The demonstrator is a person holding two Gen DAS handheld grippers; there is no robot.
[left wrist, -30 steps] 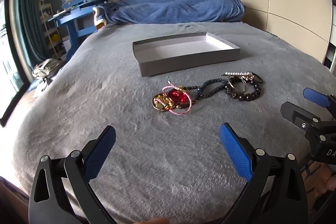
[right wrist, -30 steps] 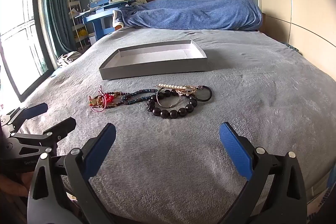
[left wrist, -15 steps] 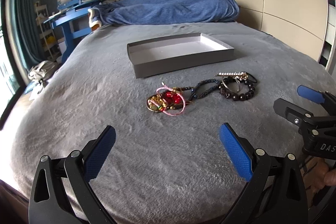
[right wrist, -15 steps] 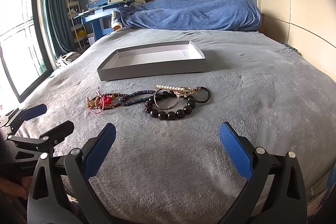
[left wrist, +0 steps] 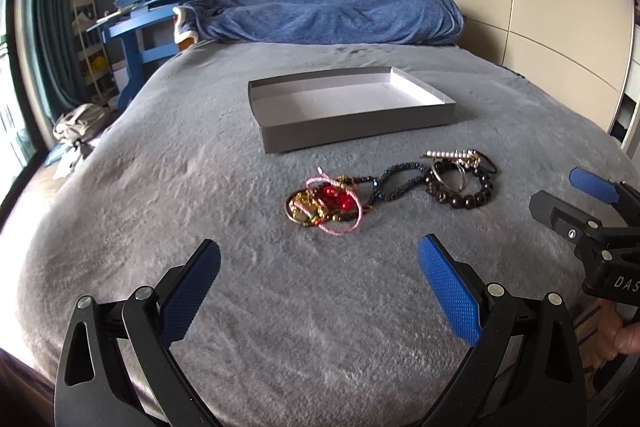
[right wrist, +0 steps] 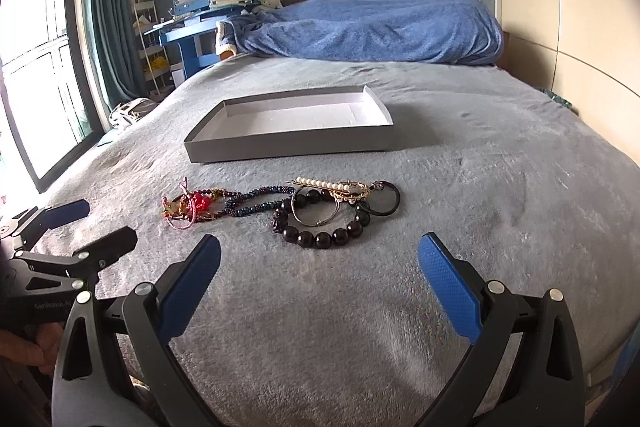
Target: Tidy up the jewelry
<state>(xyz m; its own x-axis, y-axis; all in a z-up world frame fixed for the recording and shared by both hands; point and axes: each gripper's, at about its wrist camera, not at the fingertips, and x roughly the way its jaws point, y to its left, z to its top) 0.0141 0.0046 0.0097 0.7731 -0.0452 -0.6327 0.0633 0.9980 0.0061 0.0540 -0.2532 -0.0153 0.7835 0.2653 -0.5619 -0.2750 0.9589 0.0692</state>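
Note:
A heap of jewelry lies on the grey bed: a pink cord bracelet with red beads [left wrist: 326, 201] [right wrist: 188, 207], a dark blue beaded strand [left wrist: 396, 179] [right wrist: 256, 201], a black bead bracelet [left wrist: 460, 191] [right wrist: 320, 227] and a pearl hair clip [left wrist: 452, 155] [right wrist: 332, 185]. A shallow grey box [left wrist: 352, 125] [right wrist: 288, 145], white inside, sits beyond it. My left gripper [left wrist: 320, 291] is open and empty, short of the pink bracelet. My right gripper [right wrist: 320, 287] is open and empty, short of the black beads.
A rolled blue blanket [right wrist: 368, 27] lies across the far end of the bed. A blue desk with books [right wrist: 200, 31] stands at the back left by the window. Cream wardrobe doors [left wrist: 540, 19] line the right side.
Both grippers have moved a little closer to the jewelry and the left view has swung slightly right. Nothing on the bed has moved.

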